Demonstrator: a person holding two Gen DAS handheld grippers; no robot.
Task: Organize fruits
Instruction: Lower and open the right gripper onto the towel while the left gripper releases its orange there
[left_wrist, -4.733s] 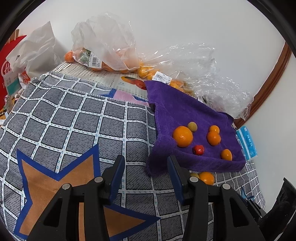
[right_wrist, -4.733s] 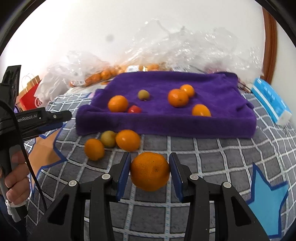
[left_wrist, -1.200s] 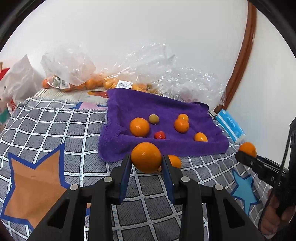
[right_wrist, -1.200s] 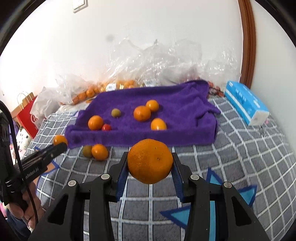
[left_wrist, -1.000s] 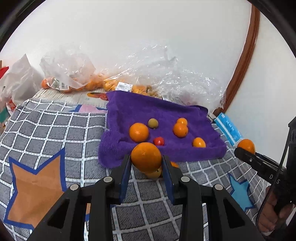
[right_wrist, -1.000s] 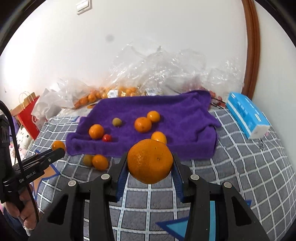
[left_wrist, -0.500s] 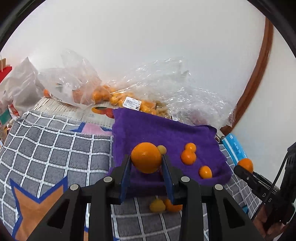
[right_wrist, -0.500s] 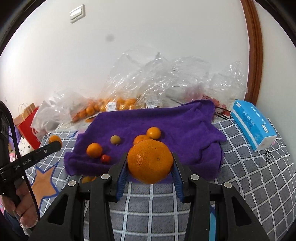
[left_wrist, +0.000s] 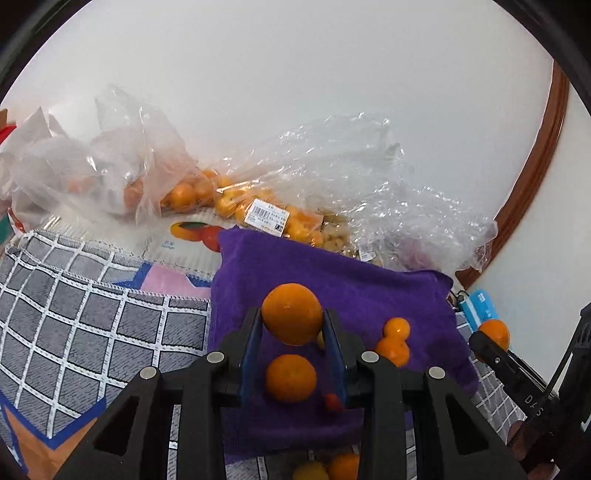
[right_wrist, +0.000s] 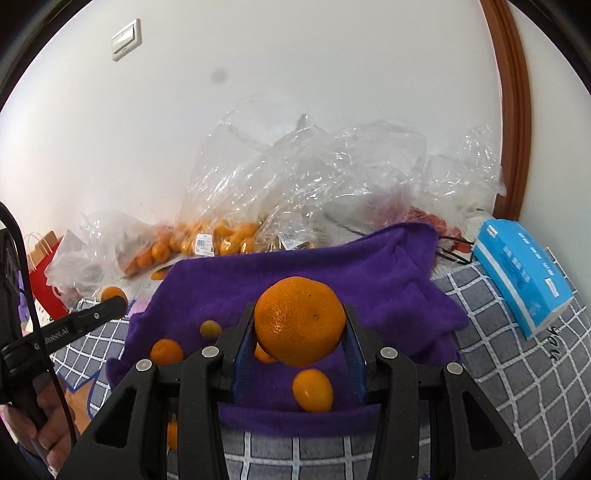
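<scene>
My left gripper (left_wrist: 292, 332) is shut on a small orange (left_wrist: 291, 313) and holds it above the purple towel (left_wrist: 354, 291). My right gripper (right_wrist: 300, 343) is shut on a larger orange (right_wrist: 300, 325), also above the towel (right_wrist: 295, 269). Several small oranges (left_wrist: 291, 377), a yellow-green fruit (right_wrist: 210, 329) and a red cherry tomato (left_wrist: 332, 402) lie on the towel. Two fruits (left_wrist: 341, 466) lie on the checked cover in front of the towel. Each gripper shows in the other's view: the right one (left_wrist: 493, 341) at the right, the left one (right_wrist: 110, 306) at the left.
Clear plastic bags of oranges (left_wrist: 184, 192) and other fruit (right_wrist: 332, 192) lie behind the towel against the white wall. A blue tissue pack (right_wrist: 524, 277) lies right of the towel. A red paper bag (right_wrist: 44, 291) stands at far left. The grey checked cover (left_wrist: 92, 325) spreads to the left.
Both grippers have moved forward and over the towel, each still holding its orange. The fruits on the towel now sit beneath and between the fingers.
</scene>
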